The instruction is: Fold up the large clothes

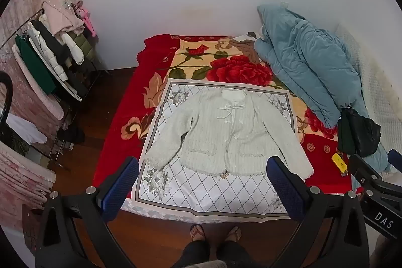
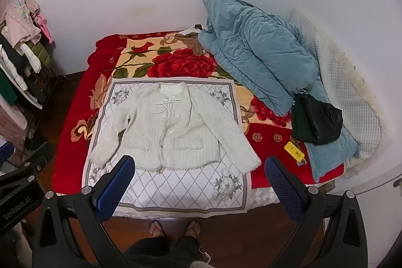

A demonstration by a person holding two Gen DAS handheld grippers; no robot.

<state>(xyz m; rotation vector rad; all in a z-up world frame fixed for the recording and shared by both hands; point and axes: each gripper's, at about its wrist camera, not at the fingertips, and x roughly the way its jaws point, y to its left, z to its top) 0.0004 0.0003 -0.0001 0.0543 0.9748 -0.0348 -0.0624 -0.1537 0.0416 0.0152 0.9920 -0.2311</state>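
A white knitted cardigan point(image 1: 221, 135) point(image 2: 170, 127) lies flat and face up on a white diamond-patterned cloth point(image 1: 211, 195) point(image 2: 181, 192), both sleeves spread outward and down. The cloth lies on a bed with a red rose blanket point(image 1: 221, 67) point(image 2: 176, 62). My left gripper point(image 1: 202, 165) hangs open above the near edge of the bed, well short of the cardigan's hem, holding nothing. My right gripper point(image 2: 199, 165) is likewise open and empty, held high over the same edge. The right gripper's body shows at the right edge of the left wrist view.
A blue quilt point(image 1: 309, 62) point(image 2: 256, 52) is heaped at the bed's right, with a black bag point(image 1: 359, 132) point(image 2: 316, 119) and a yellow object point(image 1: 339, 163) point(image 2: 294, 151) beside it. A clothes rack point(image 1: 50, 54) stands at left. The person's feet point(image 1: 216, 232) in sandals stand on the wooden floor.
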